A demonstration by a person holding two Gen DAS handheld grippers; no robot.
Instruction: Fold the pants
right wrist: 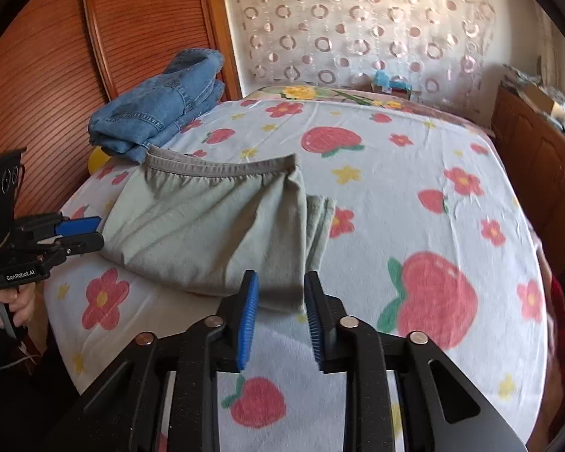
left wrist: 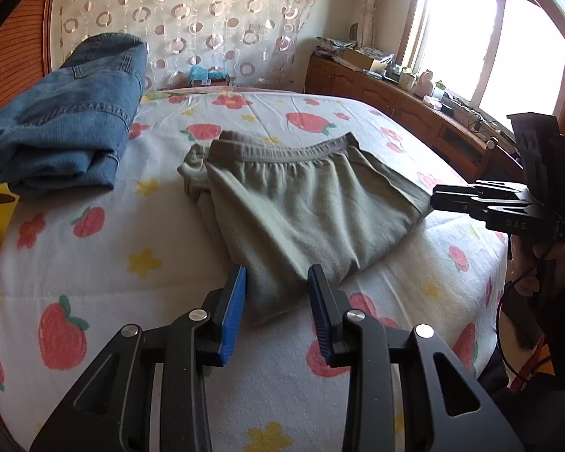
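Grey-green pants (left wrist: 301,203) lie folded on the bed, elastic waistband at the far side. In the right wrist view the pants (right wrist: 207,226) show folded layers at their right edge. My left gripper (left wrist: 277,275) is open, its blue pads on either side of the near corner of the pants. It also shows at the left of the right wrist view (right wrist: 90,231), beside the pants' left edge. My right gripper (right wrist: 280,282) is open at the near edge of the pants. It shows in the left wrist view (left wrist: 439,197) at the pants' right corner. Neither holds cloth.
Folded blue jeans (left wrist: 64,128) lie at the bed's far left, also seen in the right wrist view (right wrist: 158,113). The strawberry-print sheet (left wrist: 94,263) covers the bed. A wooden cabinet (left wrist: 414,113) with clutter stands on the right under a window. A wooden headboard (right wrist: 75,37) is on the left.
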